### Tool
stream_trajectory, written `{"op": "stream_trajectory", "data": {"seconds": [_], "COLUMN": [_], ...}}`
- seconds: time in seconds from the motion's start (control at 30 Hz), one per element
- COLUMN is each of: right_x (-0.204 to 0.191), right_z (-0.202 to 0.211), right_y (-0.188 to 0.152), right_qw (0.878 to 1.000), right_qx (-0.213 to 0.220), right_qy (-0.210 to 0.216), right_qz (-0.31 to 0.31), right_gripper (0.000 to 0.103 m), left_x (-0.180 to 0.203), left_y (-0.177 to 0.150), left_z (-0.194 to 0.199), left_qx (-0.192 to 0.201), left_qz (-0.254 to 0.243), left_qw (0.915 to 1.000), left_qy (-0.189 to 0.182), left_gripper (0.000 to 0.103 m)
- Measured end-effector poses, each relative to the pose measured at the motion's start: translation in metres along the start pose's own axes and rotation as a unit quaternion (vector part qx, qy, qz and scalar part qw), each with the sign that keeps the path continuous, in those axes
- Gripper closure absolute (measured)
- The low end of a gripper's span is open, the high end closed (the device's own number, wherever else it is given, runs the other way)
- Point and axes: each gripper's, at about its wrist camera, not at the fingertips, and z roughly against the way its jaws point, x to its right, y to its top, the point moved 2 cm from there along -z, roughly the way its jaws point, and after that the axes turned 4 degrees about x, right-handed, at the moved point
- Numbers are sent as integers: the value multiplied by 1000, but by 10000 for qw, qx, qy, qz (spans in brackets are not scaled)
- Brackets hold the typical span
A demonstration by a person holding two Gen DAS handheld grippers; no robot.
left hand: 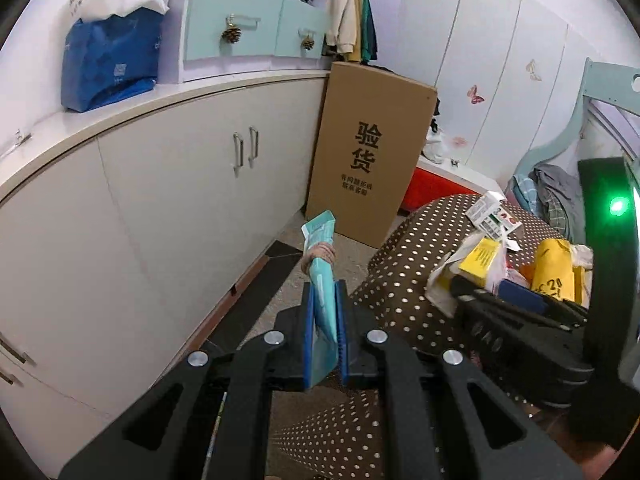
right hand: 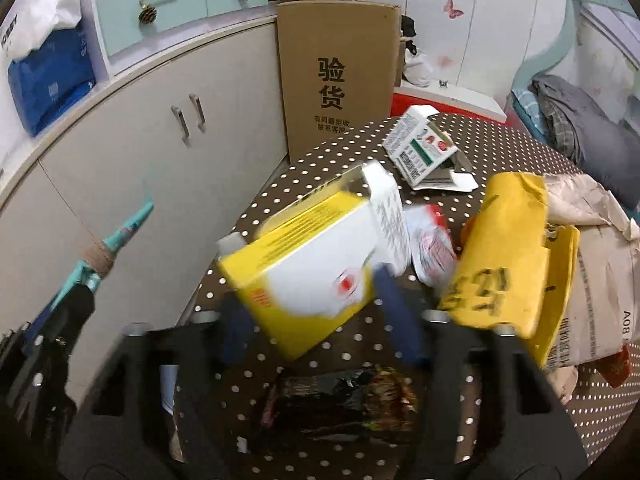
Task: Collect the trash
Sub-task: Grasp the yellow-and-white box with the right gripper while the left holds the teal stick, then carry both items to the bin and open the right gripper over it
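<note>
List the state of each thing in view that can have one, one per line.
Left gripper: jaws shut on the teal packet.
Teal packet: held upright, off the table.
Right gripper: jaws around the yellow-and-white box, blurred; contact unclear.
Yellow-and-white box: tilted, end flap open.
Green-and-white carton: flaps open, lying on the dotted tablecloth.
Yellow envelope: torn open.
Cabinet doors: closed.

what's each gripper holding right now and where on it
The left gripper pinches a teal packet by its lower end. The right gripper has a yellow and white box between its fingers, at the box's lower part; motion blur hides contact.
</note>
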Motion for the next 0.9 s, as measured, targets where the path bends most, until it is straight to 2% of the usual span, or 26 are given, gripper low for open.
{"op": "stream_trajectory", "data": {"seconds": [0.13,0.17,0.37,0.57,0.7,0.9], "right_x": [13,14,26,16,-2,-51], "right_z": [7,9,36,69,86,96], "right_y": [0,0,-5,-11,-11,-17], "right_qw": [9997,9995,9964,9923,9895,9817], "right_qx": [99,118,289,419,514,458], "right_qy": [174,211,672,1075,1314,1851], "right_qz": [-146,-182,-440,-450,-326,-21], "right_gripper": [95,98,99,99,99,99], "left_x": [10,12,16,6,-11,-55], "left_y": [-1,-1,-1,-4,-7,-15], "left_z": [5,6,26,47,62,78], "left_qx": [10,10,76,129,183,217], "left_qz": [-47,-61,-75,35,175,389], "left_qw": [9999,9999,9997,9996,9995,9988], "left_qy": [-102,-124,-214,-232,-177,181], "left_gripper": [94,94,94,94,94,94]}}
